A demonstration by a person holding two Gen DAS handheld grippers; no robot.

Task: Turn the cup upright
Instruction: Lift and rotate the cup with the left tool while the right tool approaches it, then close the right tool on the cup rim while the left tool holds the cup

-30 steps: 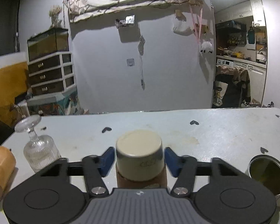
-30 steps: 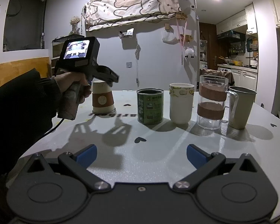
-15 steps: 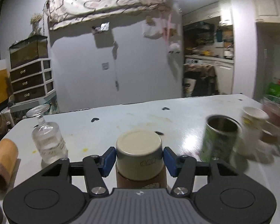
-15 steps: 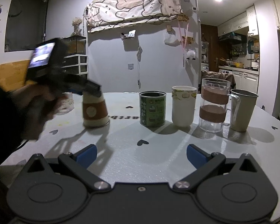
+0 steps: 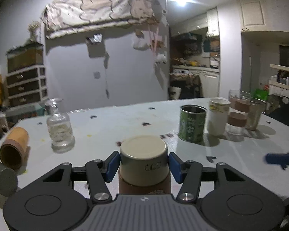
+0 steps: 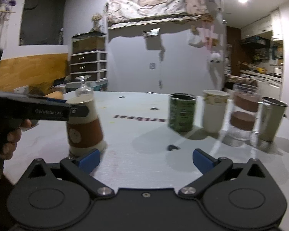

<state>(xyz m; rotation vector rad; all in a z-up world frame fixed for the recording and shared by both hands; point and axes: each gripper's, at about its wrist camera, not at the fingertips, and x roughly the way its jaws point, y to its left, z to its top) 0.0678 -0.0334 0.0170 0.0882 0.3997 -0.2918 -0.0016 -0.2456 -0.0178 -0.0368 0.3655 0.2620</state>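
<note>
A cream paper cup with a brown sleeve (image 5: 143,163) stands upside down, base up, between the blue pads of my left gripper (image 5: 143,161), which is shut on it near its base. In the right wrist view the same cup (image 6: 83,126) shows at the left, tilted slightly, with the left gripper's black body (image 6: 38,110) clamped across its top. My right gripper (image 6: 146,159) is open and empty low over the table, its left pad (image 6: 89,158) close to the cup's rim.
A row stands on the white table (image 6: 144,119): green tin (image 6: 181,112), white paper cup (image 6: 214,111), glass mug with brown bands (image 6: 242,113), grey cup (image 6: 271,121). A glass bottle (image 5: 59,127) and a lying brown cup (image 5: 14,148) are at the left.
My left gripper has carried the inverted cup towards the near side and turned right, bringing the row of cups into view. My right gripper moved forward and left, closer to the cup.
</note>
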